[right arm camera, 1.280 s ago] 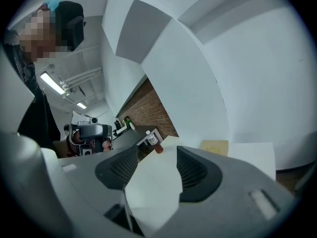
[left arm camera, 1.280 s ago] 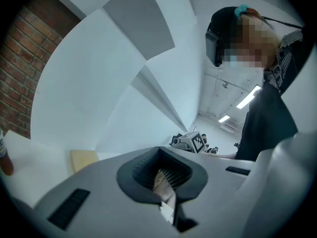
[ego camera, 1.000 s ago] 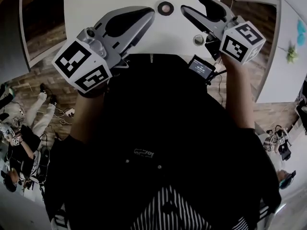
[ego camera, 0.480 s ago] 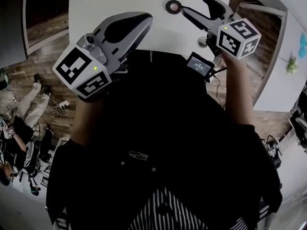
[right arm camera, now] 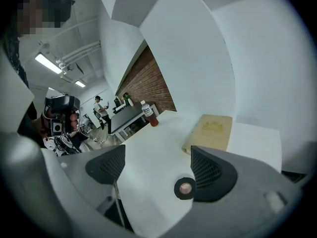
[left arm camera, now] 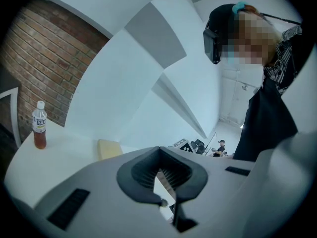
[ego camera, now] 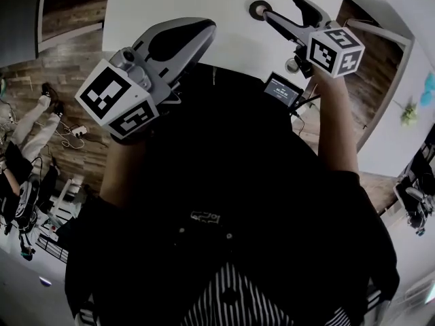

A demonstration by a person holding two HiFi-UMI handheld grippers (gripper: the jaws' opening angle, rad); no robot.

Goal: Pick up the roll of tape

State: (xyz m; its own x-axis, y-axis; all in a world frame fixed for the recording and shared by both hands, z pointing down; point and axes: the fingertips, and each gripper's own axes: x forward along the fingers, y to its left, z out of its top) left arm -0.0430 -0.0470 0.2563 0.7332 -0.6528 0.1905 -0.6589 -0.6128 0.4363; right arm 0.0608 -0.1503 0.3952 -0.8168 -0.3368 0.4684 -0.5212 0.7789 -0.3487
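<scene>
Your right gripper is the nearer one by far; its jaws stand spread wide and have just been opening, with nothing pinched between them. The roll of tape lies flat on the white table, hole upward, towards the table's right edge and short of the tan block at the far side. In the right gripper view the roll of tape shows low in the gap, ahead of and below the jaws, and hard over against the pad at that view's right, not centred; that offset is what your coming move turns on, I judge. Being round and flat, the roll has no long axis to line up with, so you would need only to bring the gap square over it and go down to the table. Your left gripper hangs over the table's near edge, well apart from the roll, its pads pressed together on nothing.
</scene>
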